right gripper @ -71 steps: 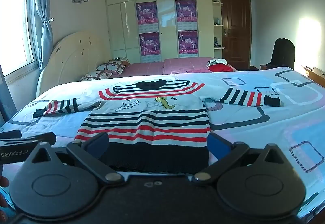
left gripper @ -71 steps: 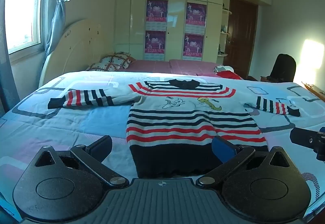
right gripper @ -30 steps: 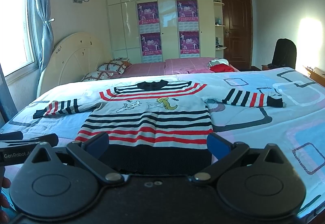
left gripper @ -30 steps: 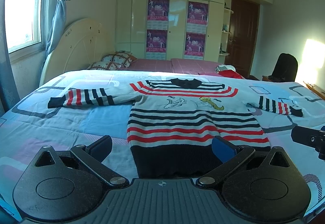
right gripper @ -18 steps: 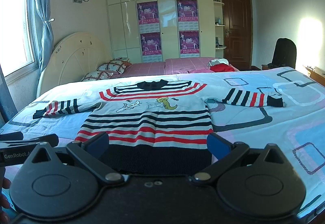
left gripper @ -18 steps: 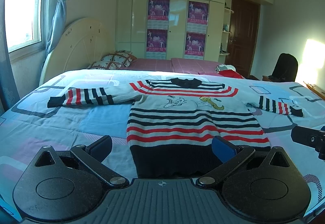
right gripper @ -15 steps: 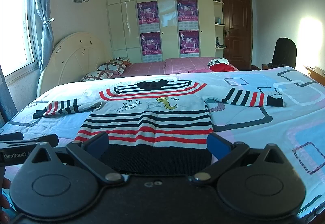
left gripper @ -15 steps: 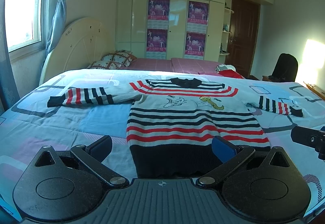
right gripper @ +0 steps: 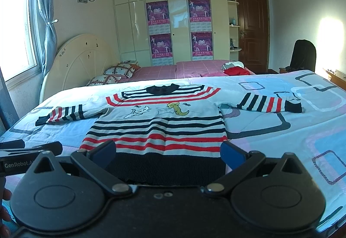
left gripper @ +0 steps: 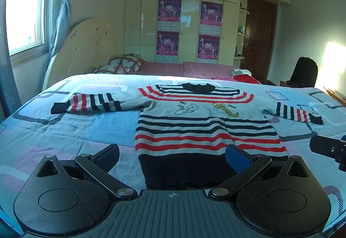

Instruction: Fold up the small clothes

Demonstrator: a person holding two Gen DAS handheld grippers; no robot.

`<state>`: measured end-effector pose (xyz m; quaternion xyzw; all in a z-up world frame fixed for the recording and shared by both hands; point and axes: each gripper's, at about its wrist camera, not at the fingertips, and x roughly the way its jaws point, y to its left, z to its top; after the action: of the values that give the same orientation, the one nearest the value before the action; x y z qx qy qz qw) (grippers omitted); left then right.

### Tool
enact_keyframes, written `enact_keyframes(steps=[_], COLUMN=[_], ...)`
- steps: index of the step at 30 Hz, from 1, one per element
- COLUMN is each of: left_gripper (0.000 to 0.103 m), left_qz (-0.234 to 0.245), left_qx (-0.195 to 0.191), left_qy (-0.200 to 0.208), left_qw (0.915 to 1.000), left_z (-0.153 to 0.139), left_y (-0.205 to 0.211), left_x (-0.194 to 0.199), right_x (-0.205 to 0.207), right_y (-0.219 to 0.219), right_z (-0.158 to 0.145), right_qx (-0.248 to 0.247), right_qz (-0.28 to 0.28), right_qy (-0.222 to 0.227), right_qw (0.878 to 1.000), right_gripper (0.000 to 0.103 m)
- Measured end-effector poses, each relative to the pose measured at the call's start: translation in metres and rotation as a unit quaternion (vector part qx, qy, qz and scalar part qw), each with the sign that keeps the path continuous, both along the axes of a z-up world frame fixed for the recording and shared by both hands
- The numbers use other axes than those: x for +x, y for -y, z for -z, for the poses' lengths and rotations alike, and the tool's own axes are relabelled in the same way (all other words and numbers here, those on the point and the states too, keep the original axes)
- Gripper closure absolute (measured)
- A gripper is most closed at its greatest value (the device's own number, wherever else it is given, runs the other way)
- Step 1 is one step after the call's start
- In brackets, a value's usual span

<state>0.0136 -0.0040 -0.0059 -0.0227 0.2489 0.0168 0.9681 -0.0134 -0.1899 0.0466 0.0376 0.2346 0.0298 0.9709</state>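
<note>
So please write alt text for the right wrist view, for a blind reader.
A striped sweater lies flat on a bed, both sleeves spread out, collar away from the camera. The open right gripper hovers at its dark hem, holding nothing.

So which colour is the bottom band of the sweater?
Dark navy, almost black, on the sweater; the right wrist view shows it best.

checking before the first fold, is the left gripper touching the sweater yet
Cannot tell. In the left wrist view the open left gripper frames the sweater hem, but no gap or contact shows plainly.
</note>
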Motion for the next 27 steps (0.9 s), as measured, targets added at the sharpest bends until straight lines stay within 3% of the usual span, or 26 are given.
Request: enact_keyframes(steps=[20,22,27], left_gripper=[0.0,0.0,0.0], left_qz=[0.0,0.002,0.0], left_qx=[-0.008,-0.022,-0.096], left_qy=[-0.002,-0.008,0.001], left_qw=[1.0,0.9997,0.9953], left_z=[-0.002,-0.003,-0.006], left_y=[-0.005,-0.008,-0.019], left_x=[0.004,0.015,0.052], right_x=[0.002,0.004,0.02], right_y=[-0.002,0.003,0.039], right_z=[-0.001,-0.003,-0.011], right_qx=[-0.004,-0.005,-0.001], right_qz=[0.001,0.01,0.054], right_qy=[0.002,0.006,0.039], right_qw=[1.0,1.0,0.998], right_gripper=[0.001,0.001,0.001])
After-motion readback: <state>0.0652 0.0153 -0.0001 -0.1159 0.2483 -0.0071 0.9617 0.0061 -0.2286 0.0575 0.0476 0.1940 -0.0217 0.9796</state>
